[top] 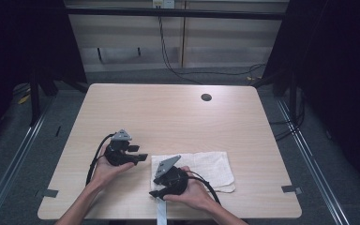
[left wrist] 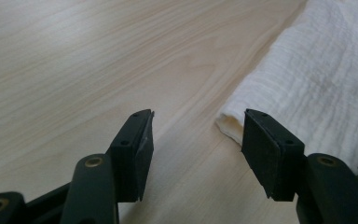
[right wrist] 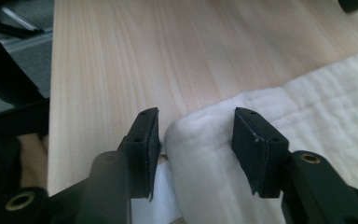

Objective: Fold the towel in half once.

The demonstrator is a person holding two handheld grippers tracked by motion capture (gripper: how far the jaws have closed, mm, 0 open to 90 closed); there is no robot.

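A white folded cloth (top: 205,168) lies flat on the wooden table (top: 168,112), near the front edge. My left gripper (top: 139,153), held in a hand, lies just left of the cloth and points at its left edge. In the left gripper view the gripper (left wrist: 196,140) is open, and the cloth's corner (left wrist: 317,79) sits just beyond the right pad. My right gripper (top: 155,190) is at the cloth's near left corner. In the right gripper view its jaws (right wrist: 196,135) stand open around that folded corner of the cloth (right wrist: 317,107), without pressing on it.
A dark round hole (top: 206,97) is set in the table at the back right. A pale strip of tape (top: 161,213) hangs at the front edge below the right gripper. Grey tape marks (top: 291,189) sit at the table's front corners. Cables trail on the floor behind.
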